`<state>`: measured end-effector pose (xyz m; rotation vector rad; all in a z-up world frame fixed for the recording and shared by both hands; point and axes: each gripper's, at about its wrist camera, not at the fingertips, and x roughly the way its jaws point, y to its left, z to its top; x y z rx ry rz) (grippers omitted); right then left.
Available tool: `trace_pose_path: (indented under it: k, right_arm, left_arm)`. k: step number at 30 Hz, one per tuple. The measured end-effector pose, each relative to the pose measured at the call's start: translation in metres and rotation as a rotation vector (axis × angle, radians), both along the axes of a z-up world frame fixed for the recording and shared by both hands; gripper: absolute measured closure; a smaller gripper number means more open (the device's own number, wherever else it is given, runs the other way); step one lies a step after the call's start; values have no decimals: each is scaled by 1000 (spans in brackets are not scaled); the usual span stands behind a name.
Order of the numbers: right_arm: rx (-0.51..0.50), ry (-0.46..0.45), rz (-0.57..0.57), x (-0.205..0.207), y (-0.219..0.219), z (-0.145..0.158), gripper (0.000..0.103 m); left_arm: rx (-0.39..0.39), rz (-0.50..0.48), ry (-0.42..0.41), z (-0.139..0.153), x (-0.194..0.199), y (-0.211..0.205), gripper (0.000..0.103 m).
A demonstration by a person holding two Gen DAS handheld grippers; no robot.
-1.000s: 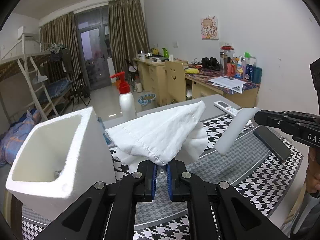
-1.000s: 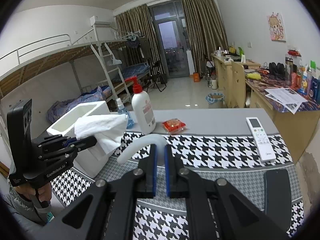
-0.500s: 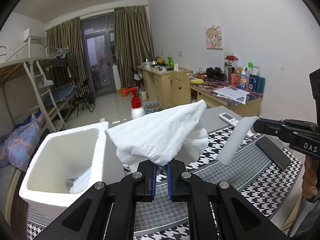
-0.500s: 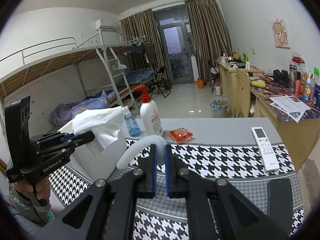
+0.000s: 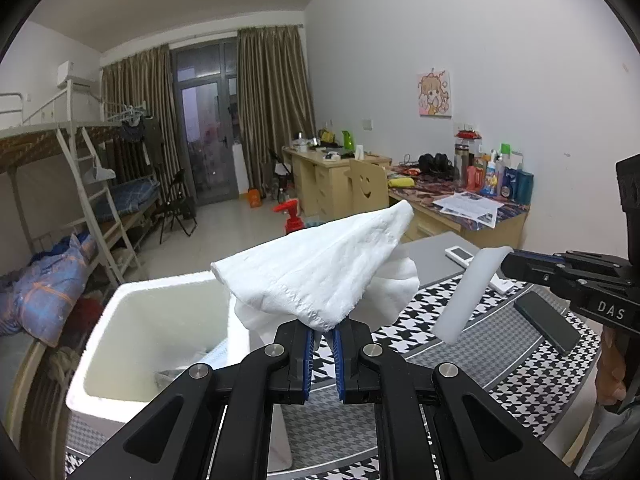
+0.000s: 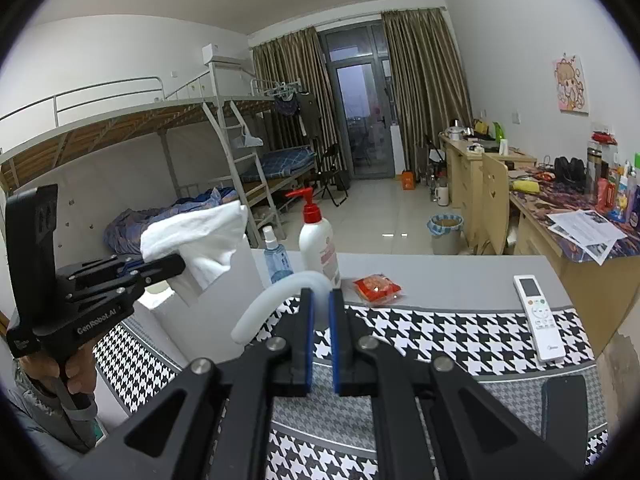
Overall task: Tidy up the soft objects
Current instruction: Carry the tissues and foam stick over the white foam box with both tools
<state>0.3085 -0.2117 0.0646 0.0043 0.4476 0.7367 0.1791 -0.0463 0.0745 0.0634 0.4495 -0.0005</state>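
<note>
Both grippers grasp soft things: left gripper (image 5: 323, 334) clenches the white towel (image 5: 320, 276), right gripper (image 6: 318, 302) the foam strip (image 6: 272, 300); towel may drape over the foam box (image 5: 120, 308) rim at frame left

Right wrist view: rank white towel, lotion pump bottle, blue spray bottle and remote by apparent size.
1. white towel
2. lotion pump bottle
3. remote, close to the pump bottle, so that order is unsure
4. blue spray bottle
The towel is held nearer the camera.

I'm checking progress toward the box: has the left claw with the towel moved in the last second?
Yes. Seen from the right wrist, the left claw and its towel have risen above the foam box, against the bunk bed.
</note>
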Motion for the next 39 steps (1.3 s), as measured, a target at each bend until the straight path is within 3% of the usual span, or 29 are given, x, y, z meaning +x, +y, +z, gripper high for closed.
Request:
trace_pose_path:
  k: [39]
  right_arm:
    - [32, -29, 46, -7, 60, 18, 94]
  left_arm:
    - [-30, 102, -60, 9, -13, 64, 94]
